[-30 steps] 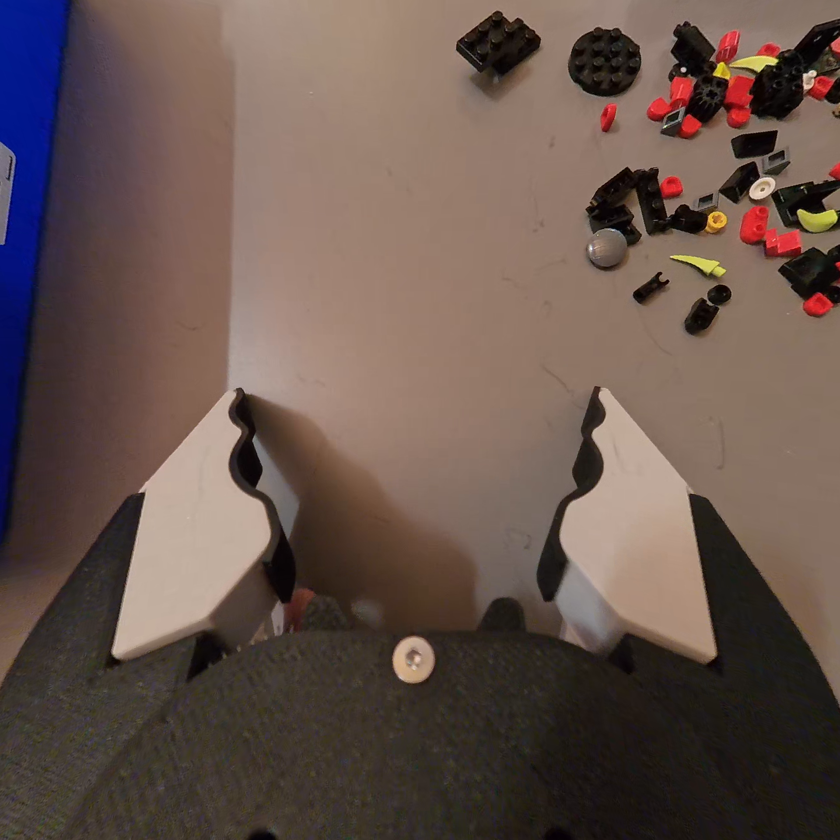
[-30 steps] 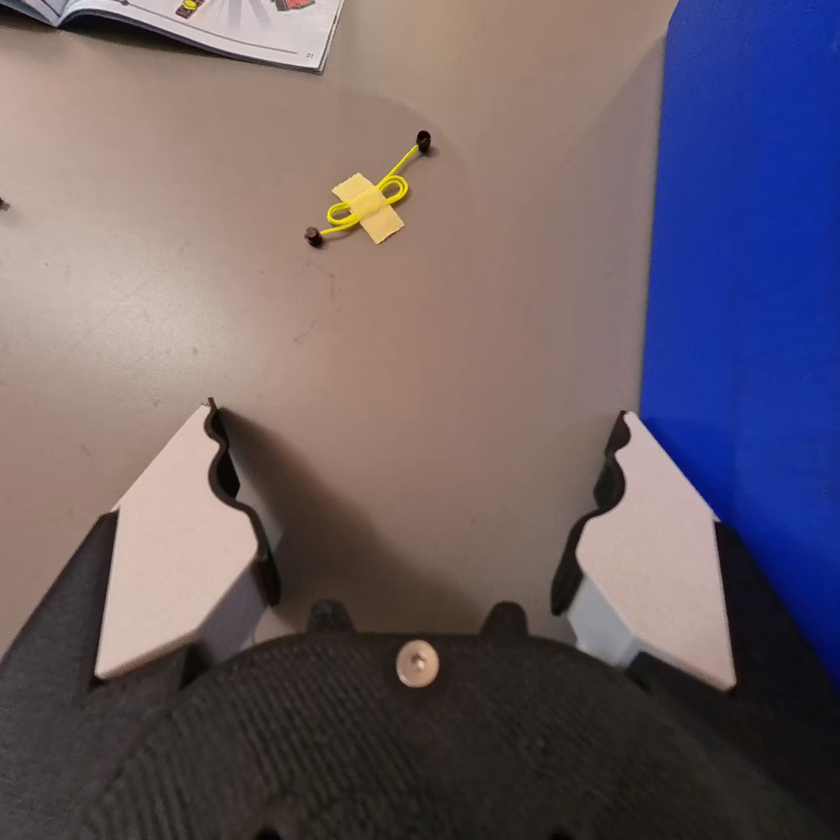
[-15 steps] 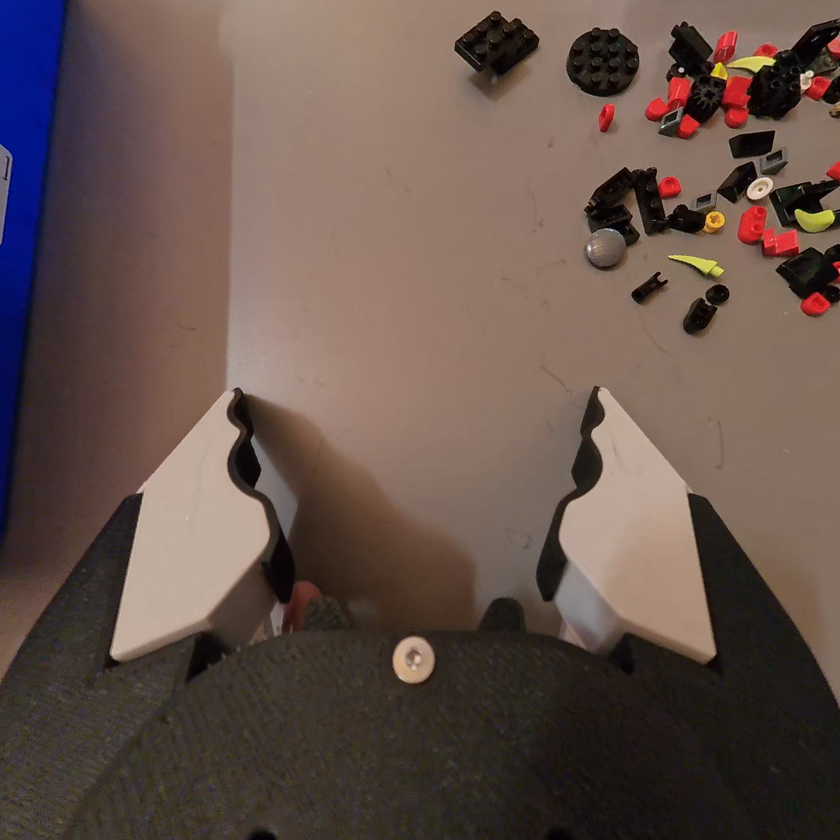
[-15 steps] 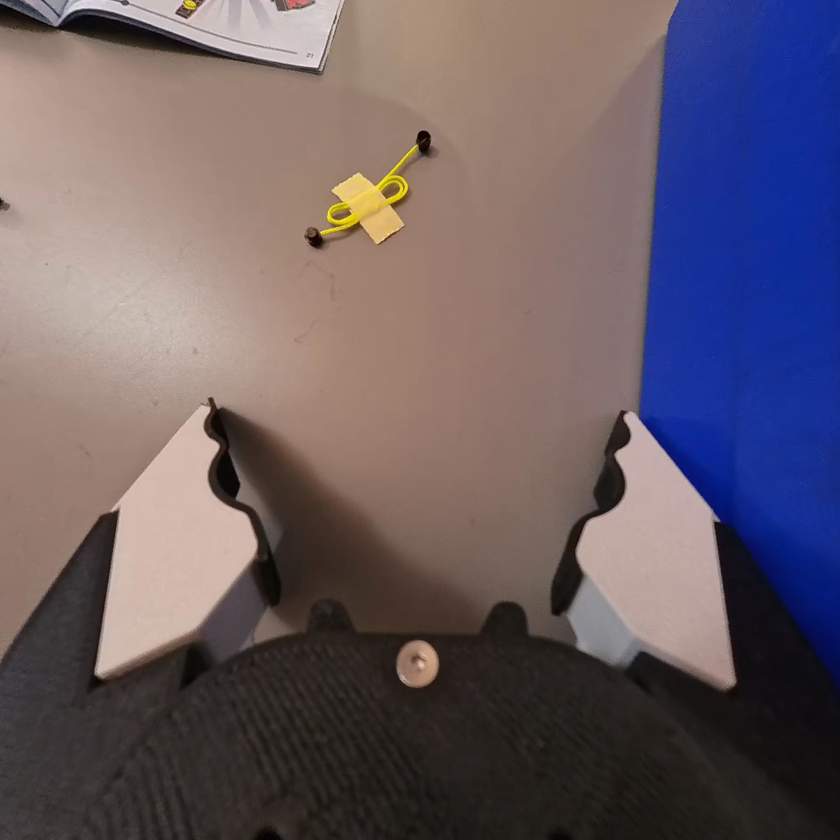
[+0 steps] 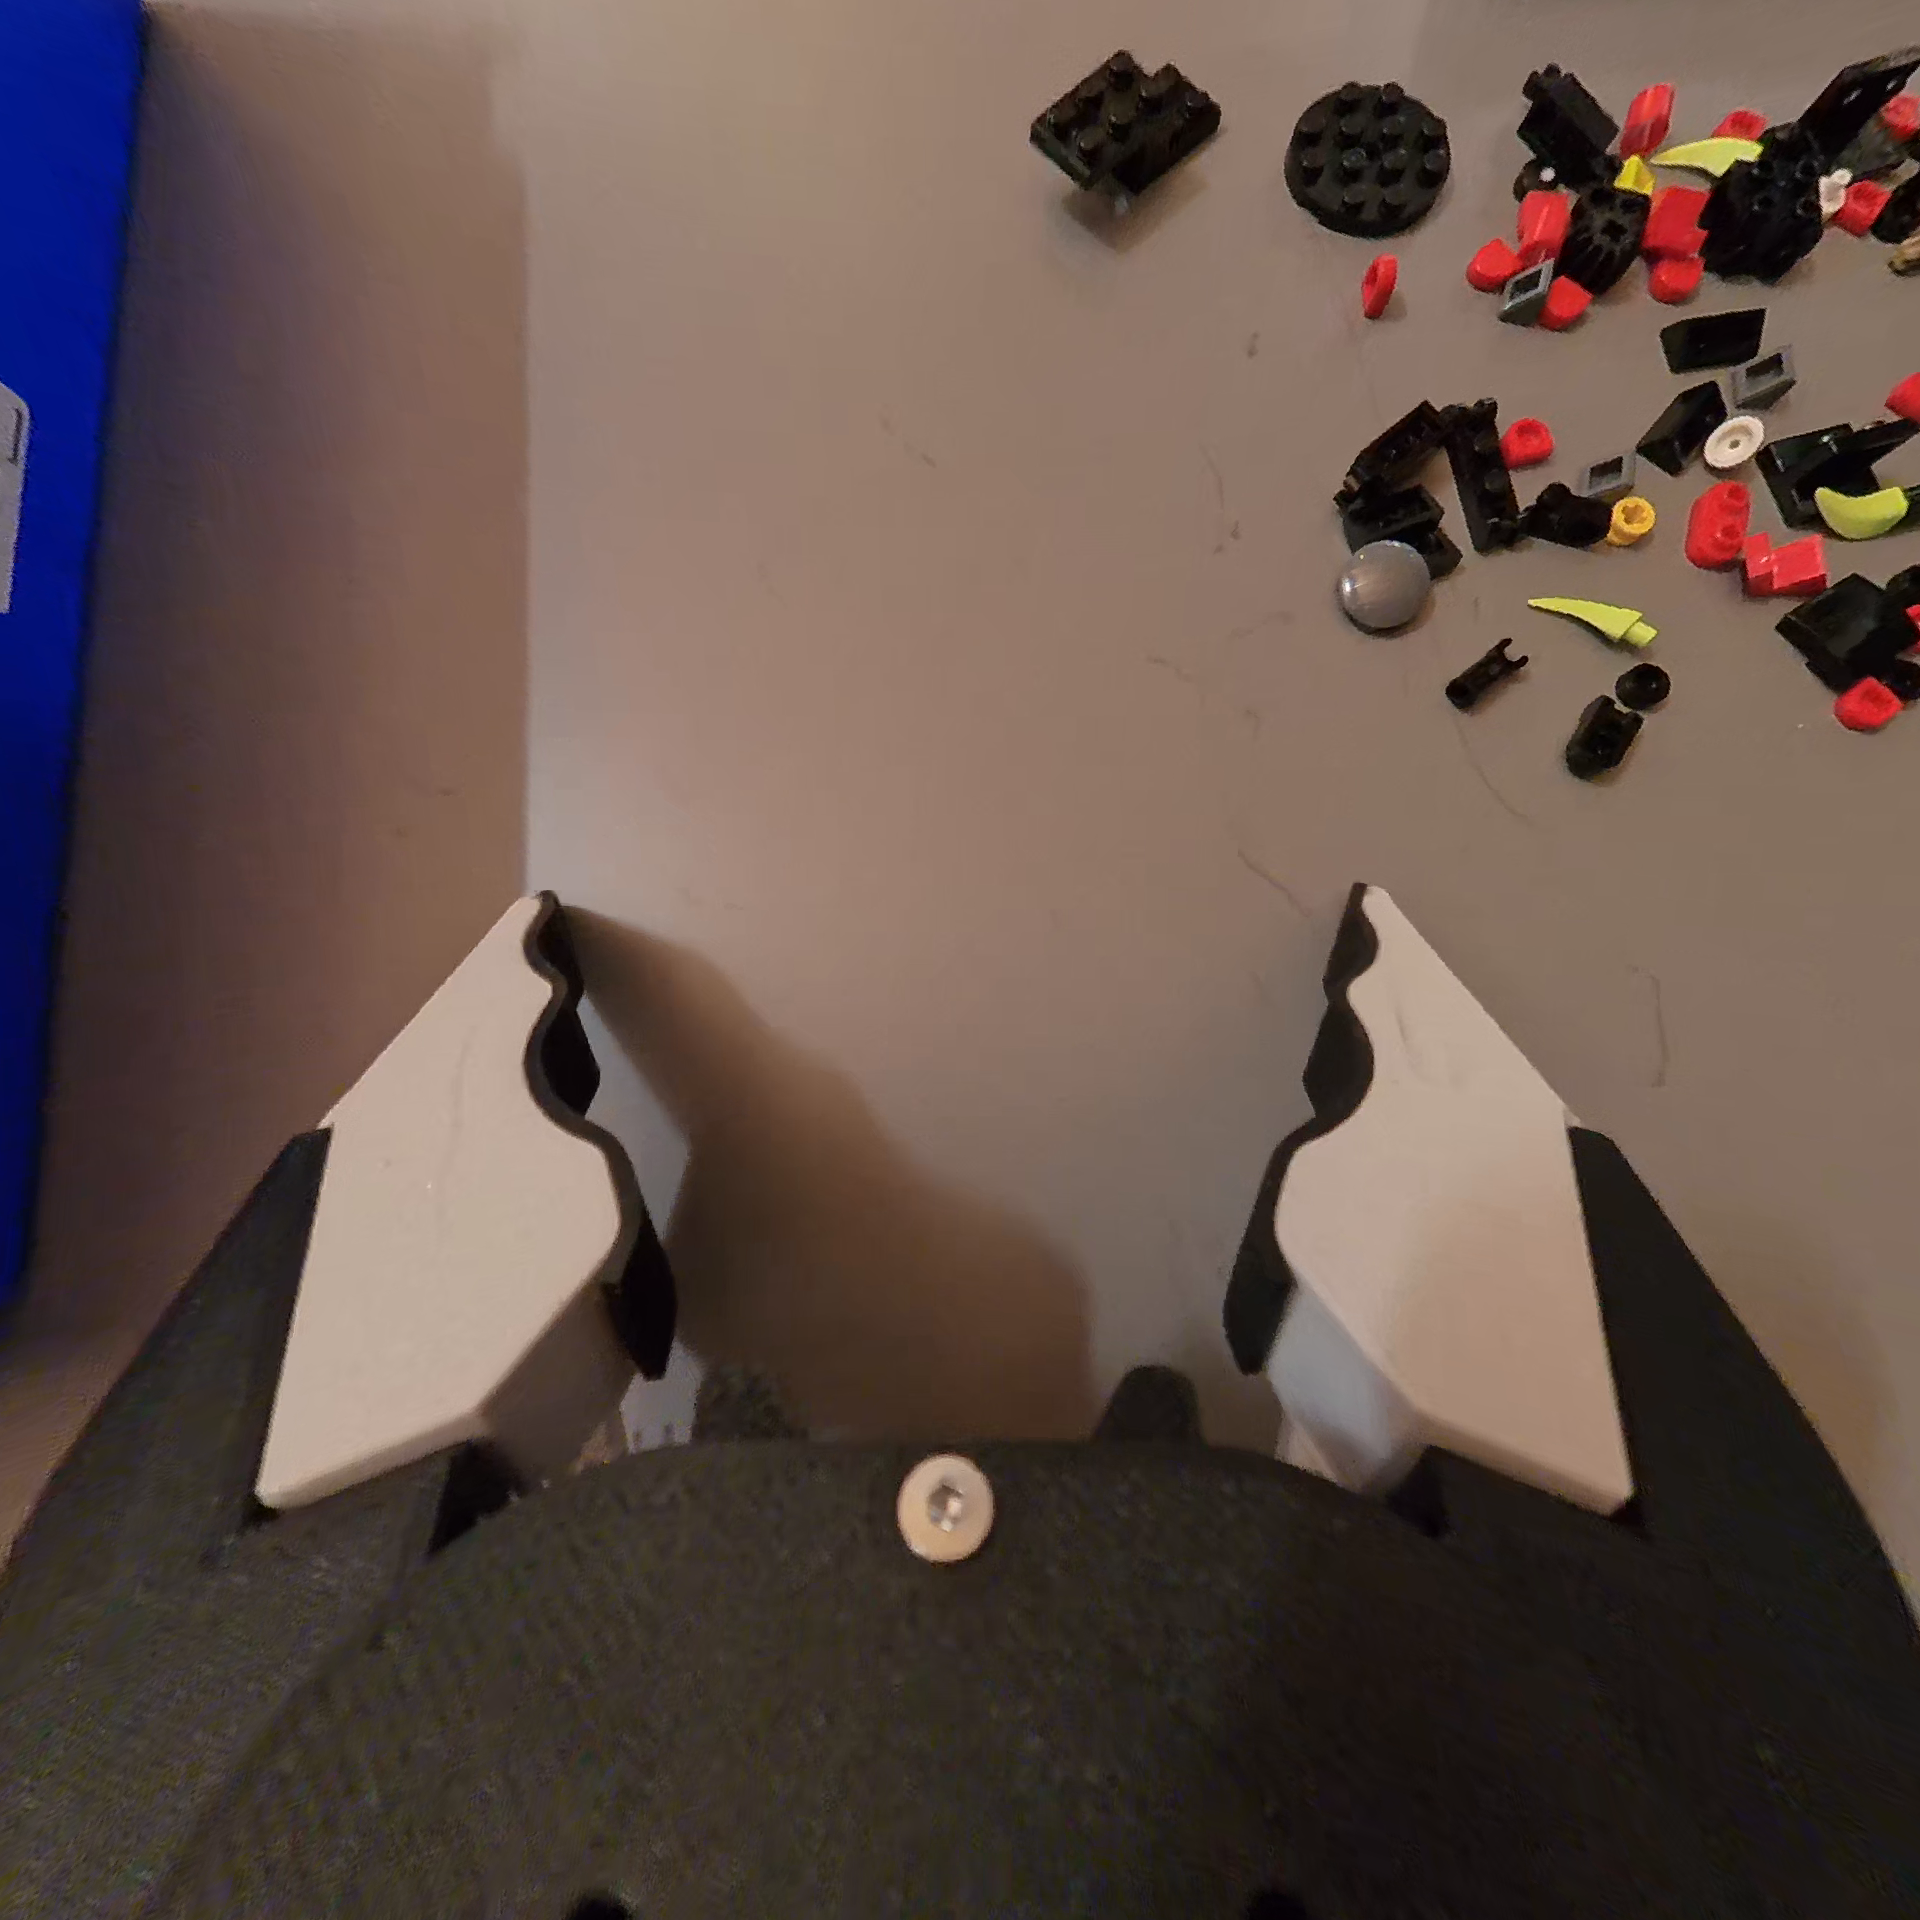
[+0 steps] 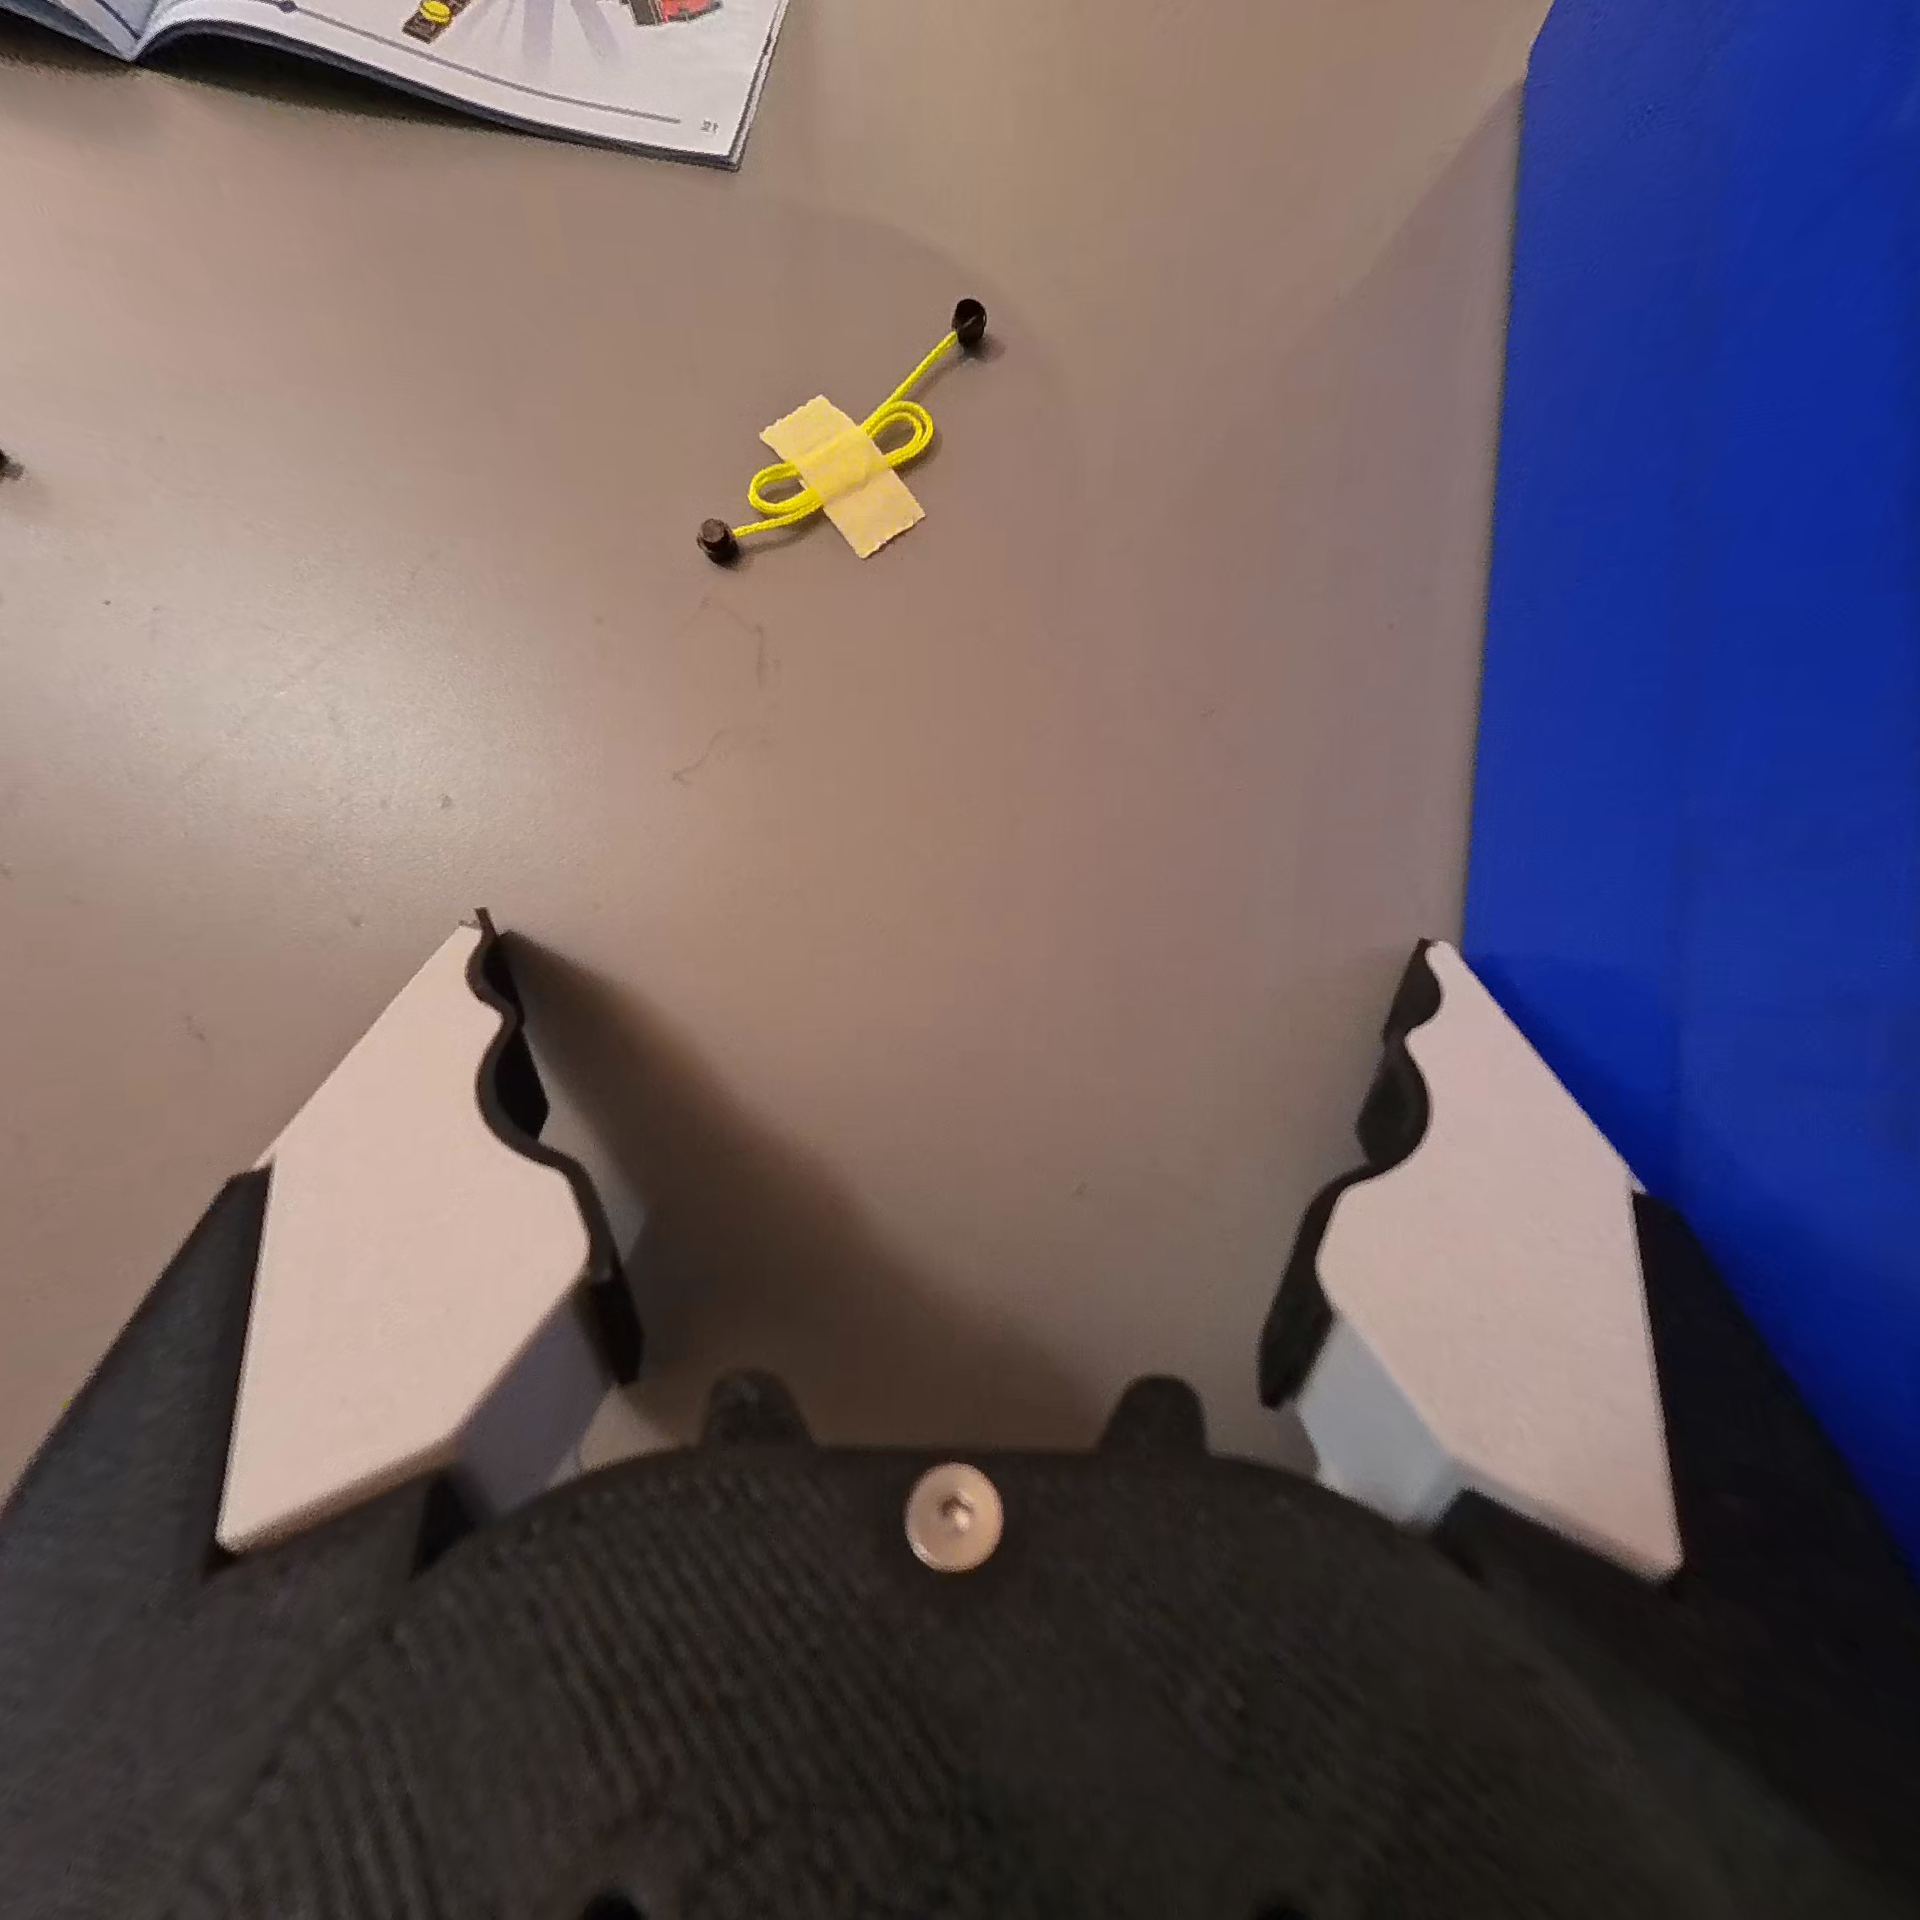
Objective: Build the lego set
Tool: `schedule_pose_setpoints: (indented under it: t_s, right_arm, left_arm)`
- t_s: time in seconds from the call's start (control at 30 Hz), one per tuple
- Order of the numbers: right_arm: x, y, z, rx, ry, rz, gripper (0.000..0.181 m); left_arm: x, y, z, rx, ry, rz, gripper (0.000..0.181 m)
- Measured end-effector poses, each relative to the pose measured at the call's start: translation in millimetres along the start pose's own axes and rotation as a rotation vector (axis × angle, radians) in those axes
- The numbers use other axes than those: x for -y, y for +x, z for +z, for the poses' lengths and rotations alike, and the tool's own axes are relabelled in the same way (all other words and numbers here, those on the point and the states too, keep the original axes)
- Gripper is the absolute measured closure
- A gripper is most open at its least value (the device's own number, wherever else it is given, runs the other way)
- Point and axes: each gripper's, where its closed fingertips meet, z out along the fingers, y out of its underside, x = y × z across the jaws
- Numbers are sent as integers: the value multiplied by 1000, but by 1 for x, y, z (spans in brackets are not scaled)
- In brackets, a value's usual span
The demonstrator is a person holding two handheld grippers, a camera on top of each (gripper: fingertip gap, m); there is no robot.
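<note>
Loose lego pieces lie at the top right of the left wrist view: a black studded plate, a black round plate, a grey dome, and several red, black and lime bits. My left gripper is open and empty, well short of them over bare table. In the right wrist view a yellow string with black ends, held by tape, lies ahead of my right gripper, which is open and empty.
An open instruction booklet lies at the top left of the right wrist view. A blue wall or panel stands along the right side and along the left edge of the left wrist view. The grey table lies between. The right gripper is farther from the grey dome, some 30 centimetres, than the left, some 6 centimetres. About 15 centimetres separates my left fingertips from the black round plate.
The left gripper has drifted very slightly, so the lego pieces sit a touch lower and to the left in its view. The right gripper has not moved.
</note>
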Motion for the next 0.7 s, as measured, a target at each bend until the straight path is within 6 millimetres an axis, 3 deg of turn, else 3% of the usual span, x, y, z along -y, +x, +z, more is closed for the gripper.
schedule_pose_setpoints:
  t_s: [0.17, 0.3, 0.4, 0.47, 0.57, 0.63, 0.7]
  right_arm:
    - [7, -2, 7, 73, 1, -74, 22]
    - [3, -3, 2, 65, 2, -64, 23]
    - [3, -4, 2, 65, 2, -64, 23]
    - [4, -8, 4, 91, 2, -87, 22]
    - [6, -12, 4, 123, -16, -121, 29]
    - [5, -15, 2, 139, -7, -141, 33]
    - [8, -23, -3, 172, 10, -160, 59]
  left_arm:
    - [32, 10, -24, 83, 193, 168, 62]
    - [62, 43, -56, 24, 360, 348, 120]
    - [79, 68, -82, 24, 390, 444, 123]
    - [70, 91, -97, -53, 338, 458, 130]
    - [48, 132, -127, -293, 357, 274, 137]
    - [35, 146, -141, -426, 427, 135, 157]
    - [24, 158, -146, -522, 435, 136, 172]
